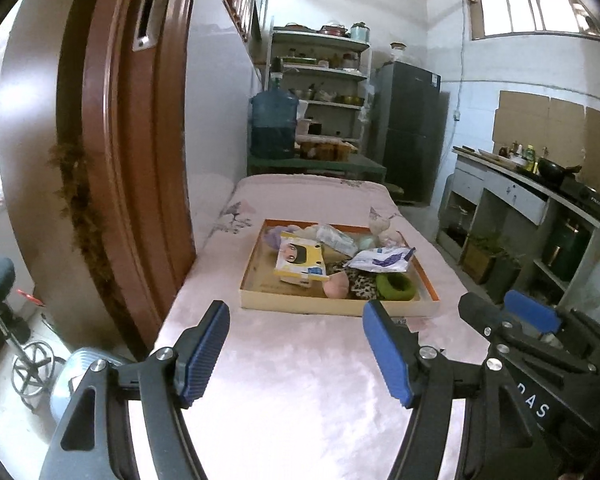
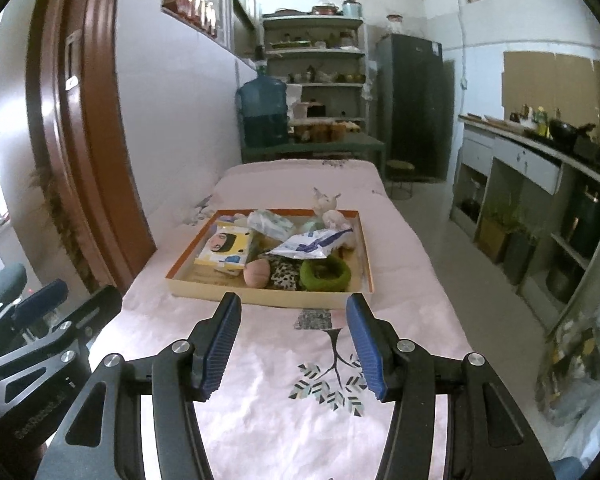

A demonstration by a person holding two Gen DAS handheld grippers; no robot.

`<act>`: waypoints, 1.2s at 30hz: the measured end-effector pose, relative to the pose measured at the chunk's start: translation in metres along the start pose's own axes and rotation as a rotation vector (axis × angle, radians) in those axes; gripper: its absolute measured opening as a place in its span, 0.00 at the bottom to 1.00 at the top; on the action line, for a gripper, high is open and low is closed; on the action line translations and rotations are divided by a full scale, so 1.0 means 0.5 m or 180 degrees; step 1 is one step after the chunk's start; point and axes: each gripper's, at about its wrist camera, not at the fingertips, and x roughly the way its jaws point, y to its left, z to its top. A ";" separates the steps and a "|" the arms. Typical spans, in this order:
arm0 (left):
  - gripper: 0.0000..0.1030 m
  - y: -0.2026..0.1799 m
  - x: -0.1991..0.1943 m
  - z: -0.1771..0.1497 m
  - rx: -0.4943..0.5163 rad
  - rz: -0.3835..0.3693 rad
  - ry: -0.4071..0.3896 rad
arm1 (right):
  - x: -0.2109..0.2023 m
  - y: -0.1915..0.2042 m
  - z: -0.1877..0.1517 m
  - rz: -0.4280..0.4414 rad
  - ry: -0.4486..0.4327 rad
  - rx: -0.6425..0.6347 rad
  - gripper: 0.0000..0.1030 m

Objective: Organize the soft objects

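A kitchen-like room holds a worktop (image 2: 260,420) draped in a pink cloth with a printed tree, a brown door frame (image 1: 112,160) on the left, shelves (image 2: 316,52) and a dark refrigerator (image 2: 416,108) at the far end, and a blue water jug (image 2: 262,108) beside the shelves.

On the cloth sits a shallow cardboard tray (image 2: 204,286) with an orange rim, filled with soft things: a yellow tissue pack (image 2: 226,250) at its 9 o'clock side, a clear plastic packet (image 2: 270,222) toward 12, a white and blue pouch (image 2: 312,246) near the middle, a pale plush toy (image 2: 328,208) at the far edge around 1, a pink soft piece (image 2: 256,272) and a leopard-print cloth (image 2: 284,274) along the near side, and a green ring-shaped scrunchie (image 2: 326,274) at about 5.

The left gripper (image 1: 296,354) hovers over the cloth just short of the tray, fingers (image 1: 204,354) wide apart and empty. The right gripper (image 2: 294,350) is likewise near the tray's front wall, its fingers (image 2: 364,346) spread with nothing between them.
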 end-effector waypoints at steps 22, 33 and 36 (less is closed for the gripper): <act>0.67 0.009 -0.005 -0.009 -0.0025 0.0159 0.0022 | -0.010 0.019 -0.014 0.0026 0.0032 -0.0049 0.55; 0.67 0.015 0.004 -0.013 -0.0048 0.0203 0.0045 | 0.004 0.025 -0.006 0.0055 0.0062 -0.0088 0.55; 0.67 0.015 0.005 -0.014 -0.0047 0.0202 0.0048 | 0.004 0.026 -0.006 0.0067 0.0066 -0.0091 0.55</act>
